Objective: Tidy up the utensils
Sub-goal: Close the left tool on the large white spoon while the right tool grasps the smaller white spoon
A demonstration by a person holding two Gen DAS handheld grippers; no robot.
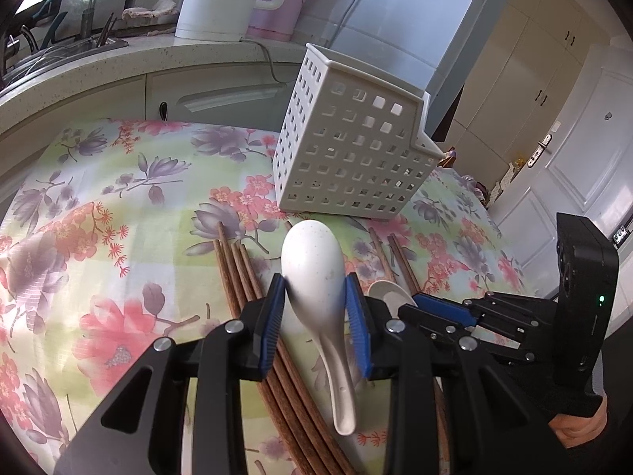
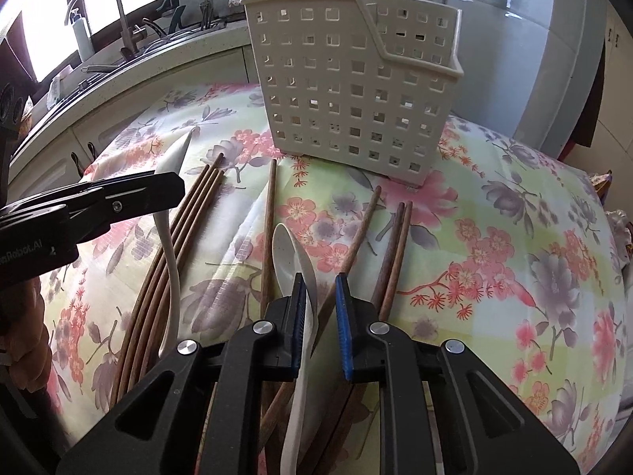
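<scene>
My left gripper (image 1: 315, 308) is shut on a white ceramic spoon (image 1: 312, 273), pads on both sides of its bowl, handle hanging toward me above the cloth. From the right wrist view the same spoon (image 2: 171, 166) shows edge-on in the left gripper (image 2: 158, 194). My right gripper (image 2: 320, 308) is open around a second white spoon (image 2: 290, 265) that lies on the cloth; its left pad touches the spoon. This second spoon (image 1: 389, 295) also shows beside the right gripper (image 1: 443, 308). Brown chopsticks (image 1: 237, 273) (image 2: 190, 213) lie loose. The white perforated holder (image 1: 352, 142) (image 2: 352, 87) stands beyond.
A floral tablecloth (image 1: 118, 206) (image 2: 514, 237) covers the table. More chopsticks (image 2: 391, 253) lie right of the right gripper. Behind are a kitchen counter (image 1: 118, 63), a sink with a tap (image 2: 118, 12), a white kettle (image 1: 217, 0) and a pink flask (image 1: 277, 0).
</scene>
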